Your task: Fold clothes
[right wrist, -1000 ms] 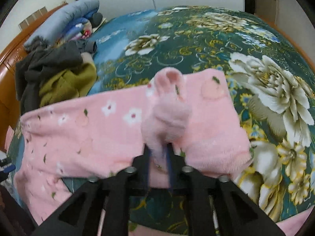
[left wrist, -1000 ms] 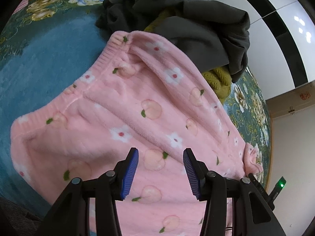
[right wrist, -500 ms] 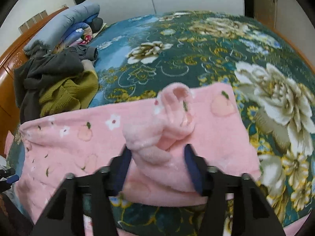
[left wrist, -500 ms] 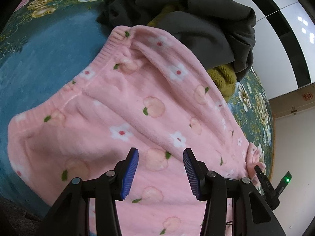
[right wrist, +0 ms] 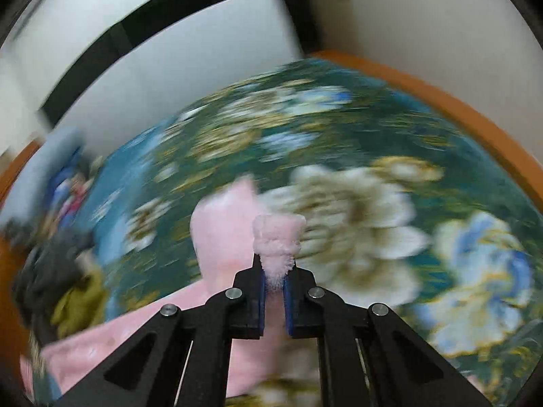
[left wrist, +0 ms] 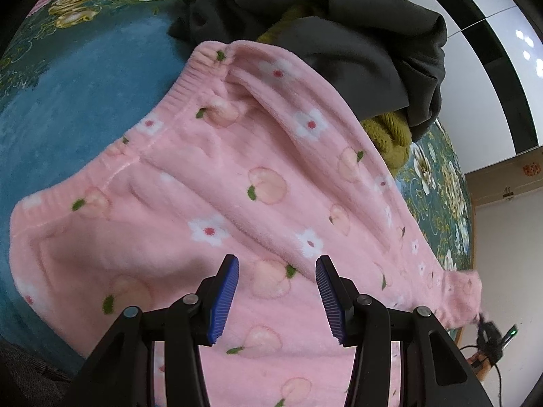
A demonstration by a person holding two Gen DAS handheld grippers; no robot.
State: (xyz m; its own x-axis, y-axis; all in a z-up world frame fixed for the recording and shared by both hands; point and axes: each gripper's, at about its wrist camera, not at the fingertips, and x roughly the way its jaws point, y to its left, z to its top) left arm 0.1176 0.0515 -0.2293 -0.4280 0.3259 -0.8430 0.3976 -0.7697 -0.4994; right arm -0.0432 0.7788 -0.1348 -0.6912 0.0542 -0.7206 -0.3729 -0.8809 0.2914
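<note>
Half a second ago your right gripper (right wrist: 274, 278) stood spread around a bunched lump of the pink fleece garment (left wrist: 258, 203); it has since clamped onto a tuft of that fleece, and the right wrist view has swung up and blurred, so the white wall panels fill the top. Your left gripper (left wrist: 276, 300) has hardly shifted: the garment sits much as it did, only a little lower in the picture

Your right jaws are pressed nearly together, a fluffy pink tuft (right wrist: 278, 237) sticking out above the blue pads (right wrist: 261, 291). More pink cloth trails down and left from the grip, across the floral bedspread (right wrist: 339, 129)

Your left jaws stand wide apart, gripping nothing; whether the pads (left wrist: 225, 300) touch the fleece below, you cannot tell

The garment lies spread across the teal bedspread (left wrist: 68, 95), ribbed waistband (left wrist: 169, 95) toward the upper left. A dark grey garment (left wrist: 356, 44) and an olive knit (left wrist: 390, 132) are heaped just beyond its far edge
</note>
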